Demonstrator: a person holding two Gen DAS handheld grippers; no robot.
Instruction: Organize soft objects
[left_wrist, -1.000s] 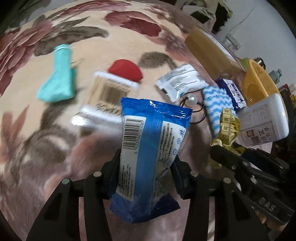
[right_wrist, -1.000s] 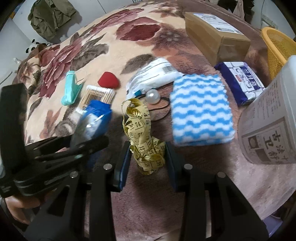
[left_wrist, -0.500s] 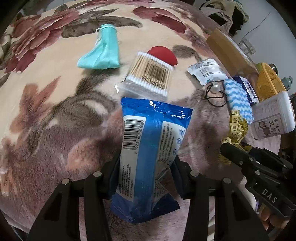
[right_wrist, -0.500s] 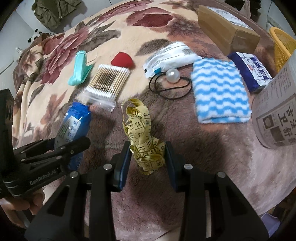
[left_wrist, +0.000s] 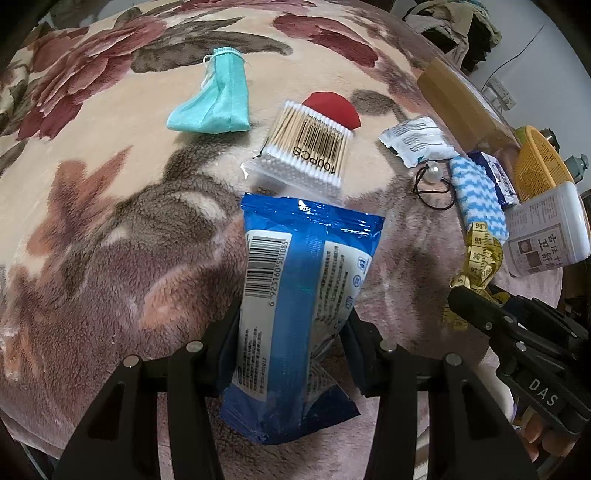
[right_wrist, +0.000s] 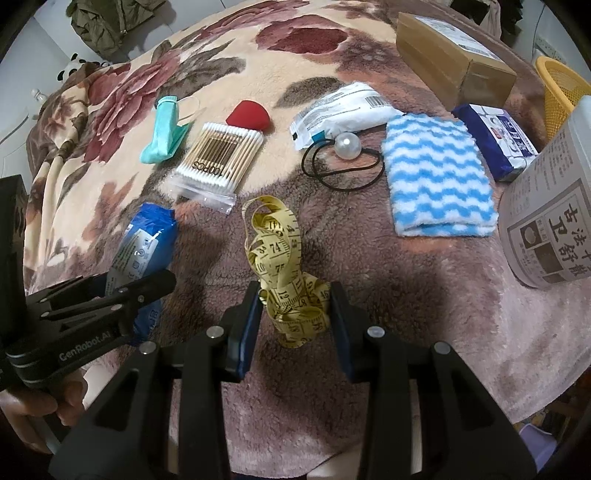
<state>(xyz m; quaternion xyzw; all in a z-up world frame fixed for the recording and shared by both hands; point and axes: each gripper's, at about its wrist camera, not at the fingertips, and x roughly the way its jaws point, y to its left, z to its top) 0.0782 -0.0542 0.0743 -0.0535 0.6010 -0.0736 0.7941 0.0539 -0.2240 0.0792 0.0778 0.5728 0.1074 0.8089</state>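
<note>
Left wrist view: my left hand-held gripper (left_wrist: 293, 341) is clamped on a blue pack (left_wrist: 299, 295), held above the blanket (left_wrist: 92, 221) with its top edge just short of the swab bag (left_wrist: 306, 147). Beyond that sit a teal mask (left_wrist: 214, 99), a red sponge (left_wrist: 332, 110) touching the far end of the swabs, a white packet (left_wrist: 415, 140), a pearl hair tie (left_wrist: 432, 181) and a striped cloth (left_wrist: 476, 195). Orange basket (left_wrist: 539, 170) at far right, contents hidden from here. Right wrist view: right hand-held gripper (right_wrist: 295, 319) is clenched on a bunched yellow tape measure (right_wrist: 284, 266), loops standing up off the blanket. Left hand-held gripper with the blue pack shows at lower left, well apart from the tape. The striped cloth lies flat beside a navy tissue pack (right_wrist: 495, 136); a white jug (right_wrist: 546, 206) and a cardboard box (right_wrist: 454, 55) are on the right. Progress, my read: early to middle. Two items are in hand and none visibly put away, while mask, sponge, swabs, packet, hair tie, cloth and tissues are all loose on the blanket. I can't tell where sorted items are meant to go; the basket is my guess.
</note>
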